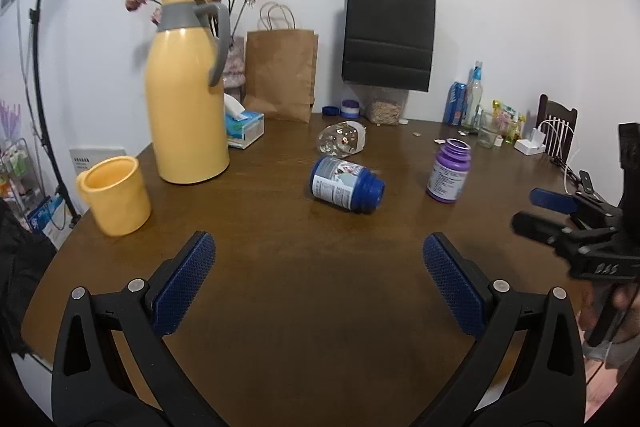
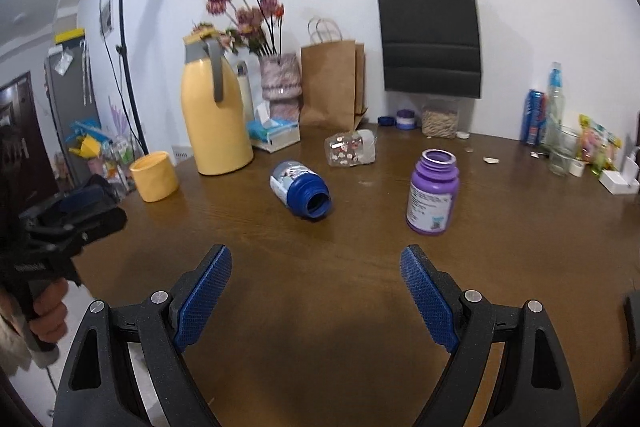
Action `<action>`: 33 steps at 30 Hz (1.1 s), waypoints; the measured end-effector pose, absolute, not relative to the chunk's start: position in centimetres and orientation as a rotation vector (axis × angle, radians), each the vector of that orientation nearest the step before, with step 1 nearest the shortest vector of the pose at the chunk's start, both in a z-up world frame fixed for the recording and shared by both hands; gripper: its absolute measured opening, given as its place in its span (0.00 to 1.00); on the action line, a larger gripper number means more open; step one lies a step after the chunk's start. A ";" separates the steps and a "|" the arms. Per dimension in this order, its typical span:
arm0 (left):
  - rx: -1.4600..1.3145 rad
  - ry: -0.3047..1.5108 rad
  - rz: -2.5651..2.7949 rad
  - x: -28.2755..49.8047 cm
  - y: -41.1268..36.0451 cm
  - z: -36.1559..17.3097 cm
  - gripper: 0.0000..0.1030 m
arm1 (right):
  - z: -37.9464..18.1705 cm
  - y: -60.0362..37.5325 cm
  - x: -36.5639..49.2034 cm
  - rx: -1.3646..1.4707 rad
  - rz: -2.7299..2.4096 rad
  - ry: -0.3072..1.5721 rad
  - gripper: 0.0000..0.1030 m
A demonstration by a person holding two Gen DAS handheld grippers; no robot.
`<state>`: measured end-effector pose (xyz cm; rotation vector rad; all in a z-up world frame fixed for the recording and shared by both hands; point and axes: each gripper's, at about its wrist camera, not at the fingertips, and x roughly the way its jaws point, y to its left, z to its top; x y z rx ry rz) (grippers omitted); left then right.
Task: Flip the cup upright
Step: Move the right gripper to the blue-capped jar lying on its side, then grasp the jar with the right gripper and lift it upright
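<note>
A yellow cup (image 1: 114, 195) stands upright, mouth up, near the left edge of the round wooden table (image 1: 320, 307), left of a tall yellow thermos jug (image 1: 186, 95). In the right wrist view the cup (image 2: 154, 177) is at the far left, beside the jug (image 2: 214, 115). My left gripper (image 1: 319, 247) is open over bare wood, well right of and nearer than the cup, holding nothing. My right gripper (image 2: 316, 255) is also open and empty, short of the bottles. Each gripper shows in the other's view: right gripper (image 1: 525, 207), left gripper (image 2: 112, 207).
A blue bottle (image 1: 346, 185) lies on its side mid-table, with a purple bottle (image 1: 448, 171) upright to its right. A clear jar (image 1: 342, 139) lies behind them. Tissue box (image 1: 244, 125), paper bags and a flower vase line the back; small clutter (image 1: 500, 127) at back right.
</note>
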<state>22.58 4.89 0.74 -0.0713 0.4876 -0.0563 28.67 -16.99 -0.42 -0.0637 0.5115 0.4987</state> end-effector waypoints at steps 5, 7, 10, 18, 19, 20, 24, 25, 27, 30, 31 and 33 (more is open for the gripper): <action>-0.050 0.565 -0.081 27.9 5.3 1.0 1.00 | -1.7 -13.4 35.5 -0.159 0.537 0.657 0.88; -0.031 0.620 -0.100 30.5 5.4 0.7 1.00 | -2.2 -12.1 37.3 -0.185 0.580 0.674 0.88; -0.033 0.675 -0.156 34.7 5.9 0.0 1.00 | -2.9 -9.8 40.6 -0.212 0.637 0.689 0.87; -0.059 0.806 -0.163 45.5 7.3 -2.3 1.00 | -7.3 -5.6 49.1 -0.243 0.711 0.778 0.70; -0.065 0.808 -0.166 46.0 7.4 -2.5 1.00 | -7.8 -5.4 49.8 -0.232 0.719 0.802 0.65; -0.072 0.815 -0.173 46.8 7.6 -3.0 1.00 | -8.0 -5.5 50.2 -0.215 0.722 0.806 0.64; -0.132 0.887 -0.176 49.5 8.5 -4.0 0.98 | -8.2 -5.7 50.5 -0.216 0.806 0.802 0.64; -0.168 0.893 -0.196 50.1 8.7 -4.0 0.98 | -8.2 -5.6 50.4 -0.229 0.829 0.798 0.64; -0.223 0.870 -0.226 51.0 9.0 -4.1 0.96 | -8.2 -5.2 50.2 -0.264 0.890 0.789 0.64; -0.231 0.913 -0.197 52.1 9.0 -5.2 0.60 | -8.2 -5.0 49.8 -0.282 0.935 0.783 0.64; -0.237 0.924 -0.204 52.3 9.0 -5.5 0.56 | -8.2 -5.0 49.8 -0.287 0.941 0.781 0.64; -0.290 0.906 -0.237 52.0 9.4 -6.0 0.53 | -8.2 -5.2 49.8 -0.306 0.963 0.777 0.65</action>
